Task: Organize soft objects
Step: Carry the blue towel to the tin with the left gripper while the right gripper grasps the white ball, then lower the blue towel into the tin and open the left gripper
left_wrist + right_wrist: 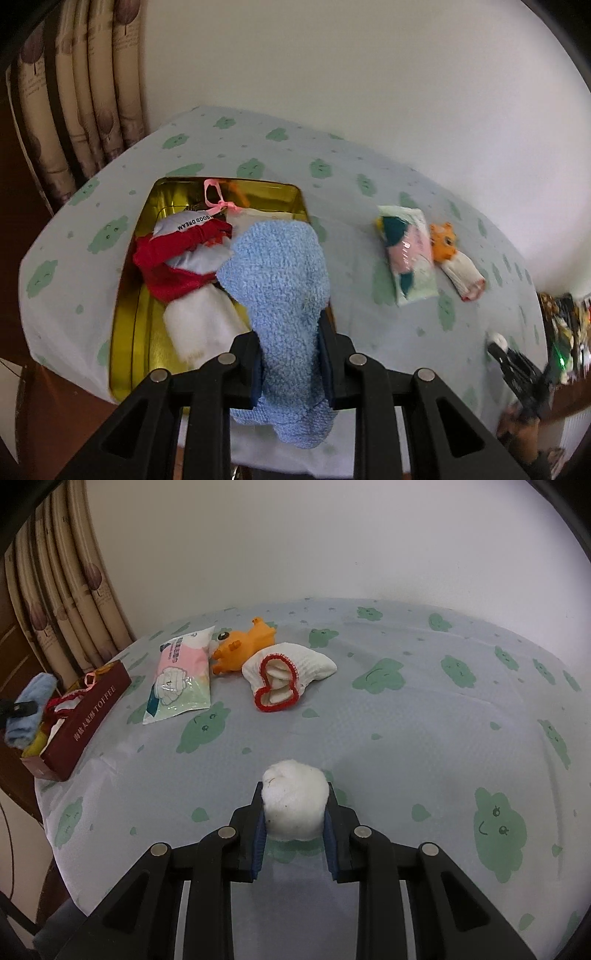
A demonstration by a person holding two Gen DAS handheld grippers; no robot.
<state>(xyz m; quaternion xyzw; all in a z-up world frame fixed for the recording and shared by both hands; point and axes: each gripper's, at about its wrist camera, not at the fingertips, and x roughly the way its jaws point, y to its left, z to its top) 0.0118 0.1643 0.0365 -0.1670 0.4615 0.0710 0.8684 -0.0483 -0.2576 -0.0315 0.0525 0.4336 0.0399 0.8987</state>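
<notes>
My left gripper [290,369] is clamped on a fluffy blue sock [280,291], which hangs over the near right corner of the gold-lined tin [127,332] that already holds red and white cloth pieces [177,258]. My right gripper [294,825] is squeezed onto a white cotton ball [294,799] just above the cloud-print tablecloth [406,738]. The tissue pack [181,679], orange rubber toy [243,644] and red-trimmed white glove [288,672] lie side by side on the cloth, beyond the ball and beside the tin

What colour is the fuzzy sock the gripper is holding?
Light blue. The fuzzy sock shows best in the left wrist view, pinched in the left gripper.
</notes>
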